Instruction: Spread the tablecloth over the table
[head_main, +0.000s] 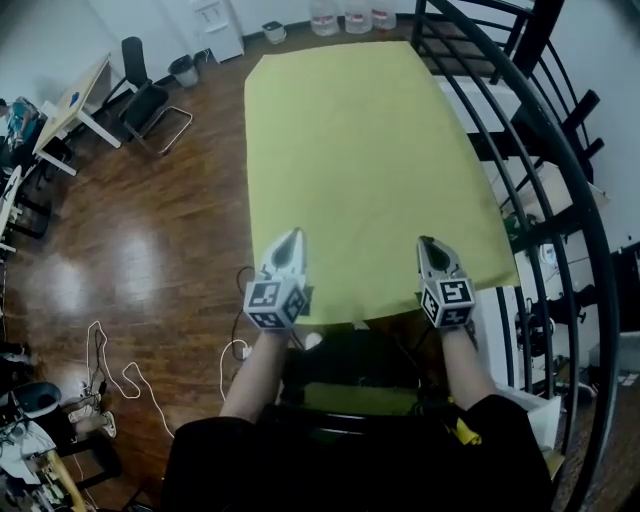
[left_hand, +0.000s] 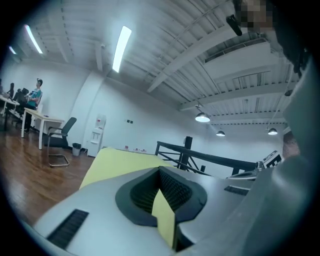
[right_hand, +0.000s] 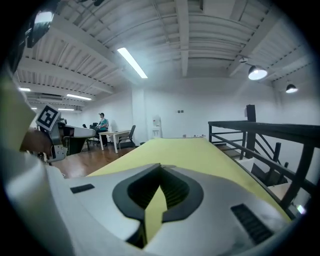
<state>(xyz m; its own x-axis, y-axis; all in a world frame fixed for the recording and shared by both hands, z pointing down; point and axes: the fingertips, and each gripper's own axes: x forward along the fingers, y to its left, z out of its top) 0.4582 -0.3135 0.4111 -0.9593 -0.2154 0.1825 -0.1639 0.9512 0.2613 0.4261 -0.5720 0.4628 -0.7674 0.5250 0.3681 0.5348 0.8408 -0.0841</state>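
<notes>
The yellow tablecloth (head_main: 360, 170) lies flat over the long surface, from the far end to the near edge. The left gripper (head_main: 291, 240) is closed tight on a bit of the tablecloth at its near left corner. The right gripper (head_main: 428, 245) pinches the near right corner the same way. The brown floor (head_main: 150, 230) is on the left.

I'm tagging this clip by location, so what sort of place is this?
Probably an open office or lab: a black office chair beside a long white desk, and a white water dispenser against the far wall.
</notes>
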